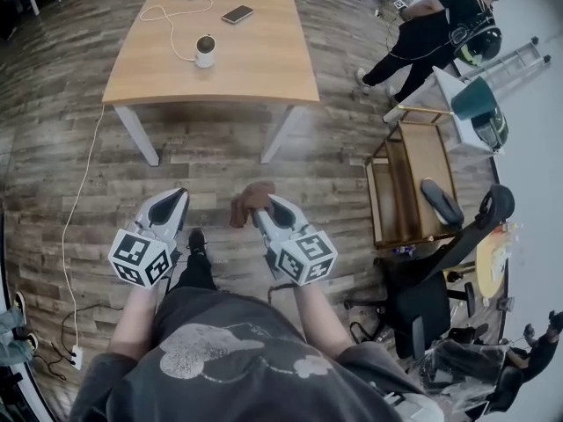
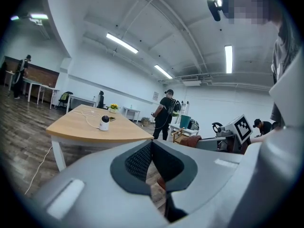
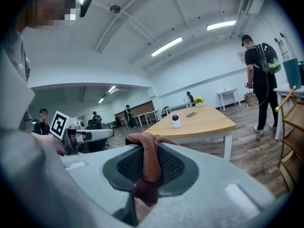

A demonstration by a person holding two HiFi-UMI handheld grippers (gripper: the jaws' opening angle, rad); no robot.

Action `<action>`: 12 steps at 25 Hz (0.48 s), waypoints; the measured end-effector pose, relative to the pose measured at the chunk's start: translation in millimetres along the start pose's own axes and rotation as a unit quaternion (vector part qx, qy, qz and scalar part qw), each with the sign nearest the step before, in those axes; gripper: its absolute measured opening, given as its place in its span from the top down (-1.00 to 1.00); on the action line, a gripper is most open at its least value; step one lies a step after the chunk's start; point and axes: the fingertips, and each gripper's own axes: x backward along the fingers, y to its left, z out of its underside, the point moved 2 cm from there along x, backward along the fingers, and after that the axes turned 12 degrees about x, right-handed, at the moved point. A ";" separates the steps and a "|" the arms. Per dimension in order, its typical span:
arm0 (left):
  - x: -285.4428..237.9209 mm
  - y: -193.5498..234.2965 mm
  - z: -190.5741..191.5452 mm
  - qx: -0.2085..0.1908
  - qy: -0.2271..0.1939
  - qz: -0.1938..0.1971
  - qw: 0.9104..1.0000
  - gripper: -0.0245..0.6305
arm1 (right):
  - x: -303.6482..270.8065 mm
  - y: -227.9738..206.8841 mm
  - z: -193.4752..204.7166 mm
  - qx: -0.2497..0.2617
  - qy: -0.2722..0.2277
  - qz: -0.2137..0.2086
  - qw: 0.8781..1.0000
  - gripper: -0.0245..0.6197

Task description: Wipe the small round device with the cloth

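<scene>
Small round device point(image 1: 205, 49) stands upright on the table point(image 1: 264, 69) in the upper middle of the head view, well apart from both tools, with bare floor in between. It is white with a dark face, and a white cable point(image 1: 171, 16) loops away from it across the tabletop. A phone point(image 1: 237, 14) lies near it, further up the frame. Right tool point(image 1: 268, 209) is clenched on the cloth point(image 3: 151, 151), a brown rag pinched as a narrow bunch, with one fold draped over the jaw tops and a tail hanging below. Left tool point(image 2: 152, 148) has its jaws pressed together with nothing between them. Task not yet started; the approach to the table comes first.

Risks, as judged: the device looks light and is tethered, so a one-sided wipe could shove or tip it, or drag it by the cable. The closed, empty left tool could steady it. The bunched cloth offers little wiping face and may slip from the pinch under rubbing, and its loose tail could catch the cable loops or nudge the phone. A floor cord point(image 1: 75, 227) trails down the left of the frame to a power strip point(image 1: 75, 356), a trip hazard if the approach drifts that way. A standing person point(image 1: 431, 33) at upper right, a wooden rack point(image 1: 409, 183) and an office chair point(image 1: 431, 297) at right stand clear of the direct path.
</scene>
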 end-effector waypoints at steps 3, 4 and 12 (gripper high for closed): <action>-16.4 18.4 -15.9 -0.003 0.001 0.013 1.000 0.87 | -26.6 -9.0 -12.1 0.001 -0.002 0.003 1.000 0.77; -21.9 25.1 -22.5 -0.004 0.000 0.016 1.000 0.87 | -35.8 -12.3 -17.1 0.002 -0.003 0.005 1.000 0.77; -65.3 86.5 -74.7 -0.007 -0.009 0.025 1.000 0.87 | -119.2 -32.5 -54.6 0.017 -0.007 0.009 1.000 0.77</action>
